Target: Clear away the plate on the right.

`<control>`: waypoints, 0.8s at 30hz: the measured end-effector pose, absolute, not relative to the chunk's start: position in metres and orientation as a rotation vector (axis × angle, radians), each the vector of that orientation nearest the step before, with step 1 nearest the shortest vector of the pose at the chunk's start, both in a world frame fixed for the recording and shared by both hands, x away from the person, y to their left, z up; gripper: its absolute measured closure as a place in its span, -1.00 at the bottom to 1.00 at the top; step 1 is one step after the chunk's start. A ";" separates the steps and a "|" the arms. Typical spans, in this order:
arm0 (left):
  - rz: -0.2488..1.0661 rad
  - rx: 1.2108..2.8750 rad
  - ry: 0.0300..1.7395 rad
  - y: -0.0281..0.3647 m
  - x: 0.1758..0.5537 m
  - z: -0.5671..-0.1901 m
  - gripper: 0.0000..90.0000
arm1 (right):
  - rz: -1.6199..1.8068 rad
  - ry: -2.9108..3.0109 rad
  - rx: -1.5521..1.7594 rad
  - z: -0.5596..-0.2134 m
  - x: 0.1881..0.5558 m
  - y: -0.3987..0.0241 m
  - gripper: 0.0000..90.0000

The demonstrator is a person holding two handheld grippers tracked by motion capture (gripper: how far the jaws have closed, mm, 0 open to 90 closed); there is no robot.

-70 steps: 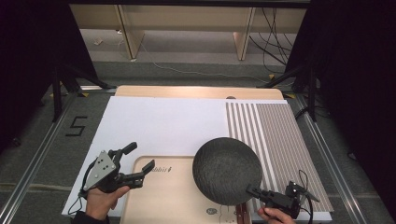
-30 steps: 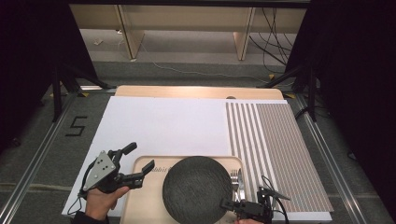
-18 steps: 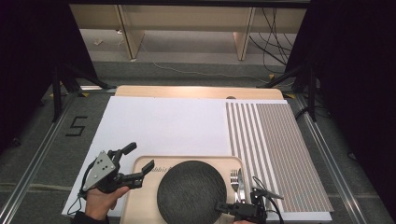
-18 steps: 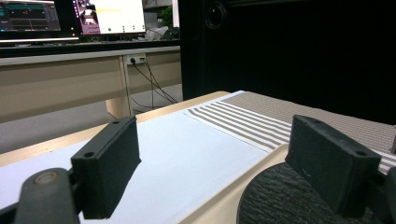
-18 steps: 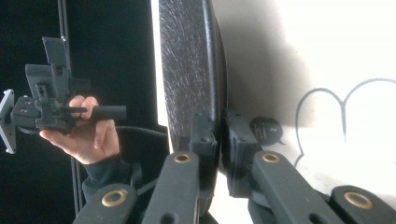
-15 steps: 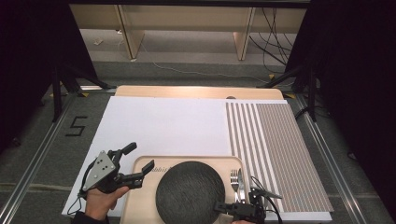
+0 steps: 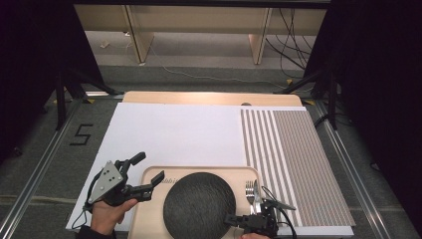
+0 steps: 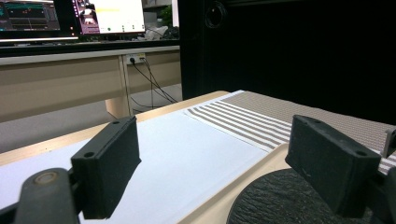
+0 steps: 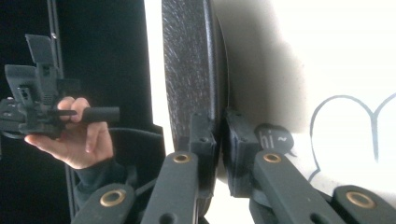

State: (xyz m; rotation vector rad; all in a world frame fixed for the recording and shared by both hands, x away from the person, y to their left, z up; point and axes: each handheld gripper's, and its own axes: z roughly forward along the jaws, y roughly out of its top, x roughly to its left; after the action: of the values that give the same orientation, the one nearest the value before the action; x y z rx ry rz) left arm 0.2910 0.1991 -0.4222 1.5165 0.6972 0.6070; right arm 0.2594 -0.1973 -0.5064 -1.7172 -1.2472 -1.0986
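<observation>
A dark round textured plate lies flat over the middle of a pale wooden tray at the table's near edge. My right gripper is shut on the plate's near right rim. In the right gripper view the jaws pinch the plate's edge, with the tray's printed face close behind it. My left gripper is held open over the tray's left rim with nothing between its jaws. In the left gripper view the plate sits low between the open fingers.
A fork and a knife lie on the tray just right of the plate. A white sheet covers the table's left and middle. A striped mat covers the right. Desks and cables stand beyond the far edge.
The plate, earlier tilted up at the tray's right, has come down and leftward to lie flat over the tray. My right gripper moved left with it. The left gripper has stayed put.
</observation>
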 end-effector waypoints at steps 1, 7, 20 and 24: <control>0.607 1.516 0.697 0.199 0.291 -0.422 -0.64 | -1.098 -1.256 -1.718 -0.506 0.260 -0.197 0.86; 0.605 1.516 0.698 0.199 0.291 -0.422 -0.64 | -1.098 -1.275 -1.709 -0.504 0.261 -0.197 0.72; 0.604 1.520 0.698 0.199 0.291 -0.422 -0.64 | -1.055 -1.483 -1.669 -0.486 0.262 -0.186 -0.44; 0.603 1.524 0.698 0.199 0.291 -0.423 -0.64 | -1.066 -1.581 -1.678 -0.479 0.261 -0.191 -0.49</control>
State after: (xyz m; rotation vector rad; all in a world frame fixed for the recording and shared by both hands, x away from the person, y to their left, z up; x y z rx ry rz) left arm 0.2911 0.1988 -0.4226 1.5237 0.6978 0.6029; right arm 0.2614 -0.1909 -0.4785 -1.6778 -1.5810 -1.0657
